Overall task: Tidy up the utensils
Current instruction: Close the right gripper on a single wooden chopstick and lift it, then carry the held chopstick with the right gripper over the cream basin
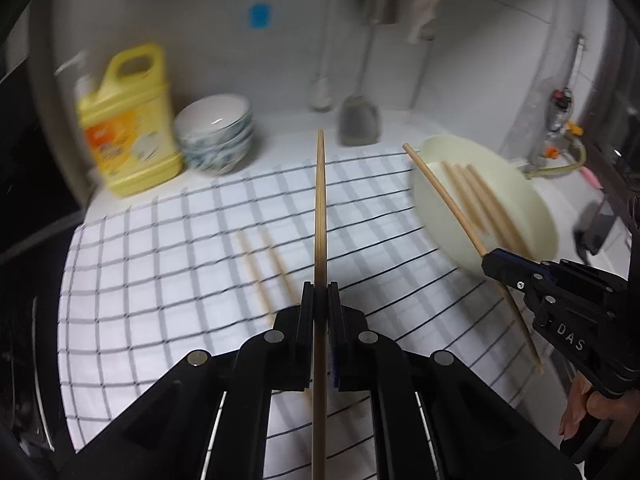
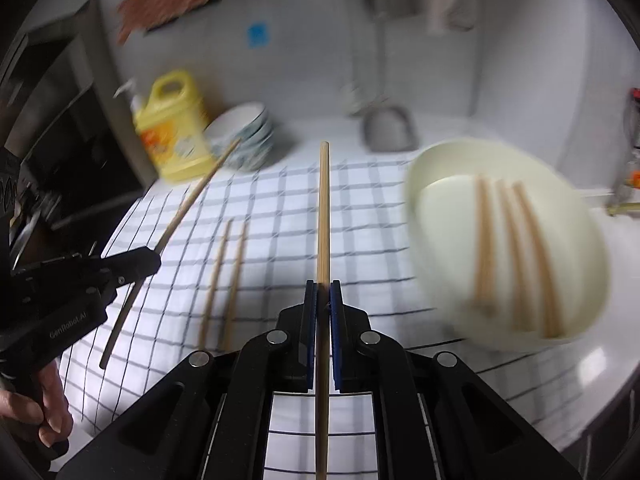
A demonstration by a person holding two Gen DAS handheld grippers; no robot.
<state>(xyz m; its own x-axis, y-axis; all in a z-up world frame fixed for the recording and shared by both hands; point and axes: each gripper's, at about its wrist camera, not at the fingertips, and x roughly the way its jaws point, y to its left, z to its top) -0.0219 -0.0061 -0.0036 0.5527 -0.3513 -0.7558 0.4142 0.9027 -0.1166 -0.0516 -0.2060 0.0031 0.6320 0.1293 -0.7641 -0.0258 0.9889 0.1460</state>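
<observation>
My left gripper [image 1: 321, 286] is shut on a wooden chopstick [image 1: 320, 208] that sticks out ahead over the checked cloth [image 1: 168, 264]. In the right wrist view this gripper [image 2: 154, 258] shows at the left with its chopstick [image 2: 192, 200]. My right gripper [image 2: 323, 284] is shut on another chopstick [image 2: 323, 208]; in the left wrist view it [image 1: 486, 260] is at the right with its chopstick [image 1: 440, 196]. Two loose chopsticks [image 2: 224, 276] lie on the cloth. Three chopsticks [image 2: 516, 256] rest in the cream oval dish [image 2: 448, 240] on the right.
A yellow detergent jug [image 1: 128, 128] and a stack of patterned bowls [image 1: 218, 136] stand at the back left. A grey scoop [image 1: 358, 120] leans against the white wall. A dark appliance [image 2: 60, 128] is at the left. A hand [image 2: 36, 412] holds the left gripper's handle.
</observation>
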